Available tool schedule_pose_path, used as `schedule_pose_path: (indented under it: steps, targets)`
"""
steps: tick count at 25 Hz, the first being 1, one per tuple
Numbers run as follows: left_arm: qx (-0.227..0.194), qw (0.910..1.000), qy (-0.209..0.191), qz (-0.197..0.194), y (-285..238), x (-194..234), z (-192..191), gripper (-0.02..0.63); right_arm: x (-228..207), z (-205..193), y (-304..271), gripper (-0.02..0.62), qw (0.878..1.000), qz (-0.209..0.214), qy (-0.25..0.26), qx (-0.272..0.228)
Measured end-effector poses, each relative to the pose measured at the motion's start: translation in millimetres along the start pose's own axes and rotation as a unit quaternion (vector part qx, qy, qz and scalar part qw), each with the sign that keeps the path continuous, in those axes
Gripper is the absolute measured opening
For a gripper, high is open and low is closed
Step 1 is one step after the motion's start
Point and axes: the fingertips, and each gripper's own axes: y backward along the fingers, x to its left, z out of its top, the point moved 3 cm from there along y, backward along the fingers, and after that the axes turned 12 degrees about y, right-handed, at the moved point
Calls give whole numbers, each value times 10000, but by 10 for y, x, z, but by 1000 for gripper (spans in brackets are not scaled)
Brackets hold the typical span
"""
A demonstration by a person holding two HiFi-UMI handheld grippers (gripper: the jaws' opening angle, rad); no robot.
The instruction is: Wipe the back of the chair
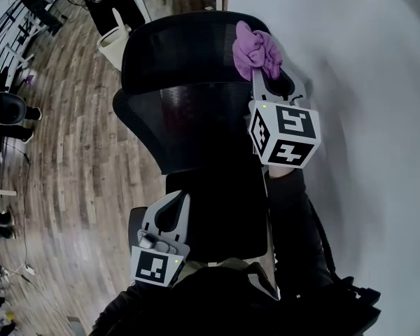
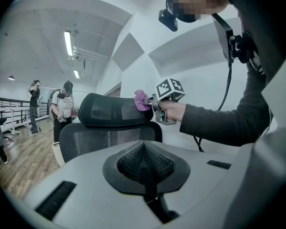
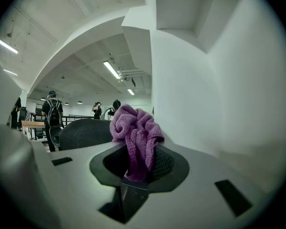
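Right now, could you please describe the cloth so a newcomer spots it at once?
Find the black mesh chair beside the white wall. At its headrest's right end, the right gripper holds a bunched purple cloth, the only colourful thing there.

My right gripper [image 1: 264,79] is held forward on an outstretched arm, its jaws pinched on the cloth [image 1: 255,51]. My left gripper [image 1: 169,205] sits low by my body, jaws together, empty.

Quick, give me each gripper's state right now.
Left gripper: closed, holding nothing.
Right gripper: closed on the purple cloth.
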Motion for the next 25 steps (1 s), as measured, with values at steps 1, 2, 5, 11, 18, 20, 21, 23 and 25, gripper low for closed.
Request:
schedule_pose_path:
  steps: [1,2,5,11,18,20,21,23,25]
  targets:
    - [5,10000,1,-16,-6,-13,0,5,-15,5,13,91,10000,-10,3,-6]
    - [12,10000,0,-32,-10,-26,3,5,-29,13,26,91,10000,-20,6,-12]
    - [23,10000,-18,-89,-32,-85,23,5,-84,35,60,91,10000,-41,12,-20]
    - [12,9999,-53,-141,-32,-175,19,5,-203,44,166,91,9999,-122,-18,-44]
    - [30,9999,-51,-101,35,-169,17,5,-171,61,189,91,9999,-131,20,-63]
    - [39,9999,-50,-85,44,-148,-14,5,-153,24,199,91,9999,-138,18,-71]
    - [43,9999,-47,-86,49,-140,-34,5,-138,4,205,91,9999,-136,15,-74]
    - [64,9999,-41,-101,61,-133,-82,5,-101,-43,217,90,9999,-122,0,-71]
    - [99,9999,-32,-108,64,-130,-117,5,-79,-94,220,90,9999,-109,-26,-45]
